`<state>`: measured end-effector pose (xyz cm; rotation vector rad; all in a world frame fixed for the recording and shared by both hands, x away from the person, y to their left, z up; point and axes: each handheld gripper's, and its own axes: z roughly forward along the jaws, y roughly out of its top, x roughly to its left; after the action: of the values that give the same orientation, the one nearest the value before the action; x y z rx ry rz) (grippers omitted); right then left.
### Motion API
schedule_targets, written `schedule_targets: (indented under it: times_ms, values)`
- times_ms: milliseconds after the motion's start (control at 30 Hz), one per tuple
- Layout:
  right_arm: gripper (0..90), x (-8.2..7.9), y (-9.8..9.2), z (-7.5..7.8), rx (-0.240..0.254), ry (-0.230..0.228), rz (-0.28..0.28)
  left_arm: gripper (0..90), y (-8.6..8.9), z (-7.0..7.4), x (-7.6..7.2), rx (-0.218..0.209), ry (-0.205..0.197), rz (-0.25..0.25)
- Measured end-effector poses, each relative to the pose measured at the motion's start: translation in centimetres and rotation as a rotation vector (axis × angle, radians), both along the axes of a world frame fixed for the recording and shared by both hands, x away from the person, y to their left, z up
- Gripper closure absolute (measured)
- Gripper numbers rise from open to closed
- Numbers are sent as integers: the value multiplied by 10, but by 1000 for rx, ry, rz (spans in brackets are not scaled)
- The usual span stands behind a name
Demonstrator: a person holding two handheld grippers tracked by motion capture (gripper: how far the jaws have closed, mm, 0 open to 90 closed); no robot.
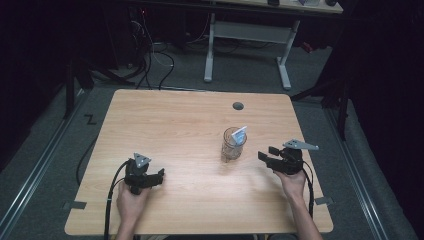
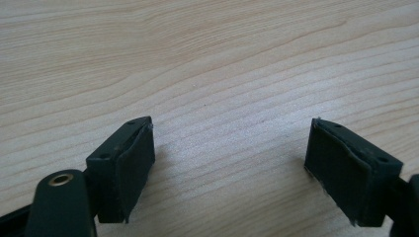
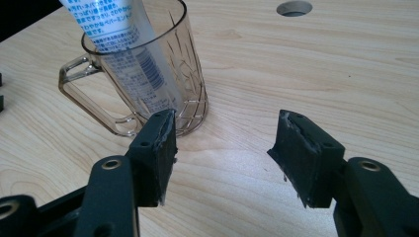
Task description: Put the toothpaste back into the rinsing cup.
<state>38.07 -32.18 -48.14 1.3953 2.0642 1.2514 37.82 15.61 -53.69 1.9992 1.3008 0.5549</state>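
Note:
A clear plastic mug [image 1: 232, 146] with a handle stands upright right of the table's middle. A white and blue tube [image 1: 239, 135] leans inside it, its end sticking out over the rim. My right gripper [image 1: 266, 154] is open just right of the mug, apart from it. In the right gripper view the mug [image 3: 184, 94] and the tube [image 3: 123, 44] stand beyond the left jaw, and nothing lies between the jaws of my right gripper [image 3: 225, 153]. My left gripper [image 1: 159, 176] rests low at the front left, open. The left gripper view has my left gripper [image 2: 230, 168] over bare wood.
The light wooden table [image 1: 165, 125] has a round cable hole [image 1: 238, 106] near its far edge. Black cables trail from both grippers toward the front edge. Beyond the table stand a white desk frame [image 1: 247, 45] and floor cables.

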Motion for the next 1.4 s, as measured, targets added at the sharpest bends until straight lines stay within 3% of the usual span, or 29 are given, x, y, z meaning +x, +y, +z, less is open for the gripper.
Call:
schedule_targets:
  times_ms: [400, 767, 967, 1233, 1400]
  values:
    - [416, 1, 2, -9, -21, 16, -15, 192, 0, 0, 0, 0, 1, -1]
    - [416, 8, 8, -20, -85, 34, -35, 192, 0, 0, 0, 0, 1, -1]
    - [416, 14, 11, -28, -95, 55, -54, 192, 0, 0, 0, 0, 1, -1]
    - [418, 18, 14, -36, -114, 61, -72, 192, 0, 0, 0, 0, 1, -1]
    - [418, 20, 17, -40, -152, 59, -80, 192, 0, 0, 0, 0, 1, -1]
